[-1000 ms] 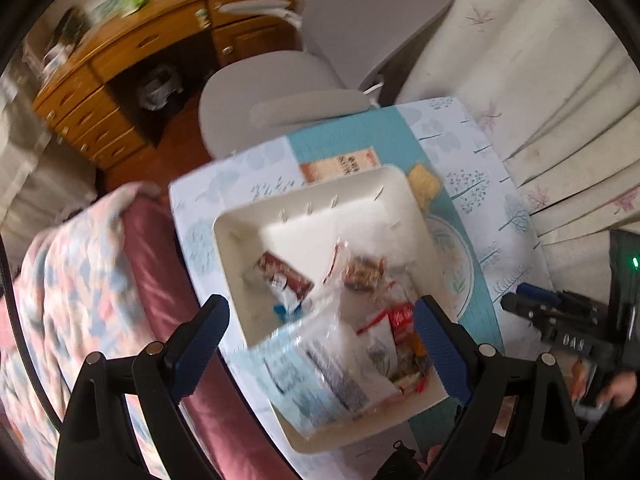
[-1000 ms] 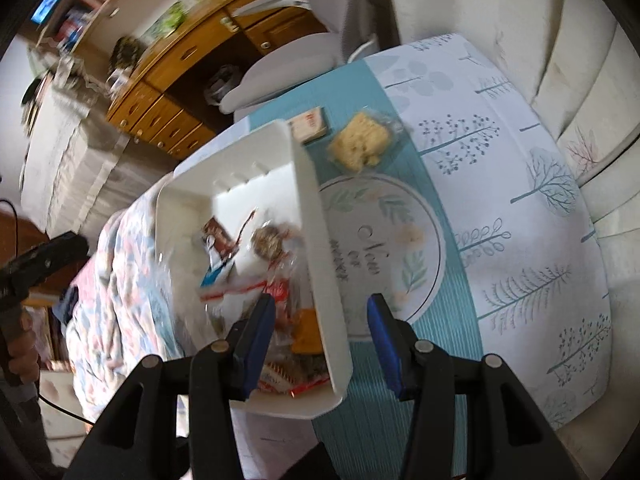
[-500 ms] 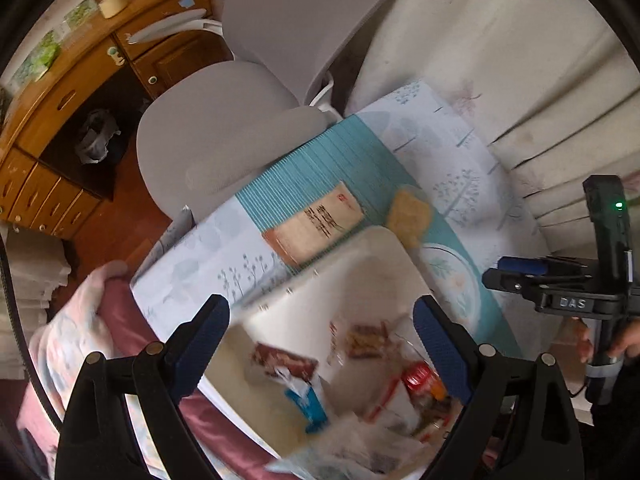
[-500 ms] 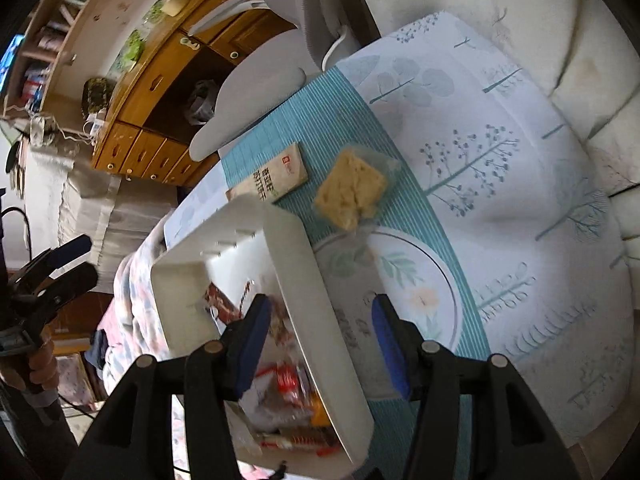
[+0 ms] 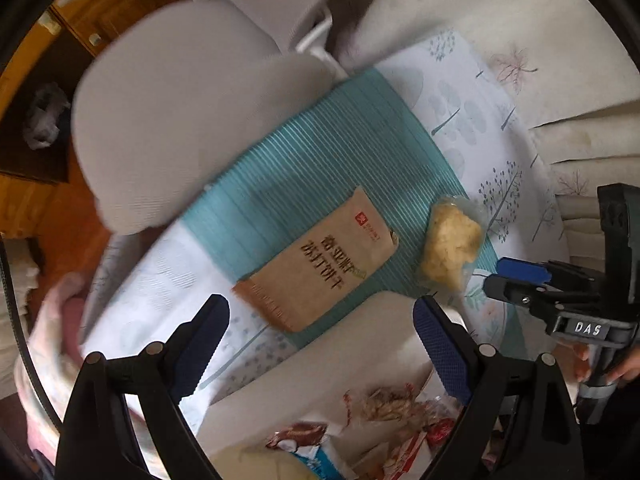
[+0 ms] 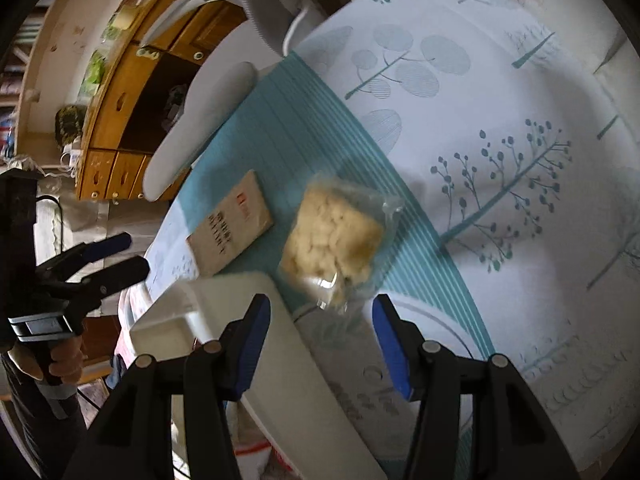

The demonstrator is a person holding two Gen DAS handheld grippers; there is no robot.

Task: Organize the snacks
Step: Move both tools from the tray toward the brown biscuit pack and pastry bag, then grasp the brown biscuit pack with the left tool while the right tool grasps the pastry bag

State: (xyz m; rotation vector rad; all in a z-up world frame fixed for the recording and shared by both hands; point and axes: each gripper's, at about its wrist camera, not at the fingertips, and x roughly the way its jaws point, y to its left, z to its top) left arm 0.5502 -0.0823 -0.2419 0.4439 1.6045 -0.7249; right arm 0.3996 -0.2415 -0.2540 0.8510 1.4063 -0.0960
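From the left wrist camera, the left gripper (image 5: 320, 332) hangs above the table with its blue-padded fingers (image 5: 440, 354) spread wide and nothing between them. Just past the fingertips a brown paper snack packet (image 5: 320, 270) with dark printed characters lies flat on the teal striped band of the tablecloth (image 5: 320, 168), its near end reaching onto the white patterned part. Just beside it, to the right, sits a clear bag of pale yellow puffed snack (image 5: 450, 246). Below the gripper the rim of a white bin (image 5: 332, 356) crosses the view, and inside it a jumble of wrapped snacks (image 5: 392, 412) shows, too blurred to name one by one. At the right edge the other gripper (image 5: 520, 280) reaches in over the table near the clear bag. A grey office chair (image 5: 180, 112) stands behind the table. From the right wrist camera, the right gripper (image 6: 320, 328) is also spread wide and empty, poised just short of the clear bag (image 6: 336, 240), which lies on the teal band just beyond the bin's corner. The brown packet (image 6: 232, 236) lies to the left of the bag, close but apart from it. The white bin's wall (image 6: 280, 360) runs under the left finger. Far left, the left gripper (image 6: 108, 260) is seen in a hand (image 6: 60, 360), and a wooden desk (image 6: 116, 112) stands behind.
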